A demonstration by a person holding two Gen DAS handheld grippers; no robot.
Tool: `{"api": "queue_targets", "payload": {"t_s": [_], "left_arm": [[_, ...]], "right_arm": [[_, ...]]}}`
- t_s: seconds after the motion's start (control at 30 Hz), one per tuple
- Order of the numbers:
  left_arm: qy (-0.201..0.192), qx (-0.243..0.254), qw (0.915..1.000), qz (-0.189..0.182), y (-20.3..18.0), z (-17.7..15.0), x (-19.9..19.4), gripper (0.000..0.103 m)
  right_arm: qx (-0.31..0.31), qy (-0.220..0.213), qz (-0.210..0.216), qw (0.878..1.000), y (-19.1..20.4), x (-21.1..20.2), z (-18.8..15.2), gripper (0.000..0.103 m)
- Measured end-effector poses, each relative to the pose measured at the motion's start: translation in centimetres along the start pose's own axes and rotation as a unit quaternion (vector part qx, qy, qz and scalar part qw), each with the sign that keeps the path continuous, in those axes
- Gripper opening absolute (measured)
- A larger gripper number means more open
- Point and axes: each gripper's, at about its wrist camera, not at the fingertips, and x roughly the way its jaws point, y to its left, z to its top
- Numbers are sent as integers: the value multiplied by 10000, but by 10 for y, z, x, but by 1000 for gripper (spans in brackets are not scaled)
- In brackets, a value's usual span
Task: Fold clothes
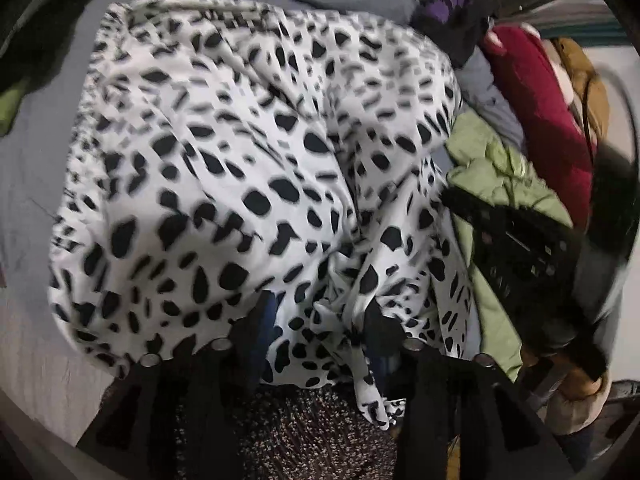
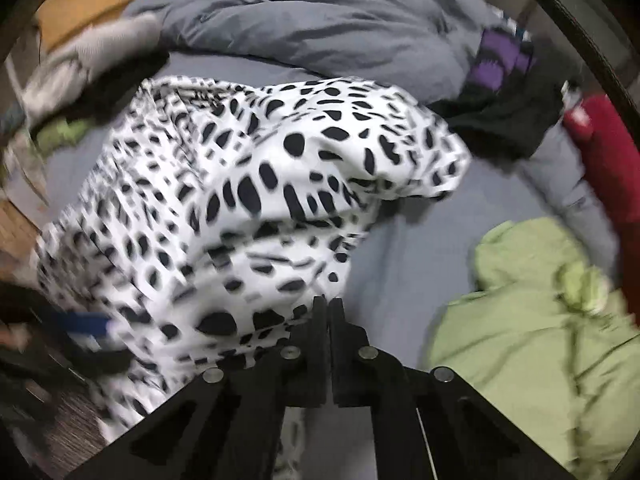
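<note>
So the white garment with black spots [image 1: 248, 152] is draped across the grey bedsheet [image 1: 36, 152], and both grippers have a piece of its near edge. The left gripper [image 1: 320, 328] is clamped onto a bunched wad of that hem, with fabric spilling between its fingers. The right gripper [image 2: 329, 312] has its jaws pressed together on the edge of the cloth, though how much it's actually got is hard to tell with the blur.

My worry: a thin pinch on the right could slip once the cloth is pulled taut, and the fold goes lopsided. Also the crumpled light green garment [image 2: 532, 320] sits just beside the right side, so a sweep could drag it along.
</note>
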Motion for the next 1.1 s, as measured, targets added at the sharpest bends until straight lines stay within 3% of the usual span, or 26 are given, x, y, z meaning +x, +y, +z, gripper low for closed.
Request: {"api": "queue_targets", "payload": {"t_s": [0.1, 0.2, 0.33, 0.43, 0.47, 0.53, 0.63, 0.67, 0.73, 0.77, 0.83, 0.9, 0.97, 1.1], "left_arm": [[-259, -116, 9991, 302, 13, 8, -8, 52], [-492, -473, 9929, 979, 31, 9, -9, 52], [-470, -529, 9914, 1102, 42, 11, 0, 52], [-454, -571, 9902, 1195, 50, 11, 6, 52], [-468, -590, 9899, 1204, 50, 11, 6, 52], [-496, -627, 9893, 1222, 51, 11, 6, 52], [-476, -600, 9898, 1198, 54, 12, 5, 52], [-466, -578, 9903, 1176, 56, 12, 4, 53], [-444, -514, 9913, 1129, 60, 14, 2, 53], [-435, -470, 9918, 1107, 51, 15, 10, 53], [-405, -408, 9926, 1068, 45, 17, 18, 54], [-362, -372, 9933, 1036, 49, 18, 18, 54], [-310, -366, 9935, 1031, 52, 21, 18, 54], [-256, -276, 9953, 897, 51, 29, 20, 70]], "right_arm": [[-297, -75, -715, 9970, -8, -11, -10, 2], [-481, -71, -1544, 9868, -23, -22, -20, 1], [-291, -27, -2243, 9741, -55, -38, -33, 0], [-89, 75, -3357, 9419, -87, -52, -48, 0], [177, 129, -3381, 9408, -102, -59, -56, 0], [935, 191, -2859, 9535, -133, -75, -73, 1], [1794, 94, -1250, 9758, -151, -82, -90, 1], [1837, 83, -1035, 9775, -148, -80, -91, 1], [1544, 83, -1081, 9820, -132, -68, -81, 7], [1410, 74, -1095, 9839, -126, -61, -76, 24], [1234, 51, -1047, 9868, -117, -46, -61, 47], [1211, 49, -889, 9886, -110, -28, -41, 51], [1341, 145, -683, 9885, -110, -9, -25, 61], [1600, 495, 2, 9859, -110, 31, -11, 64]]}}
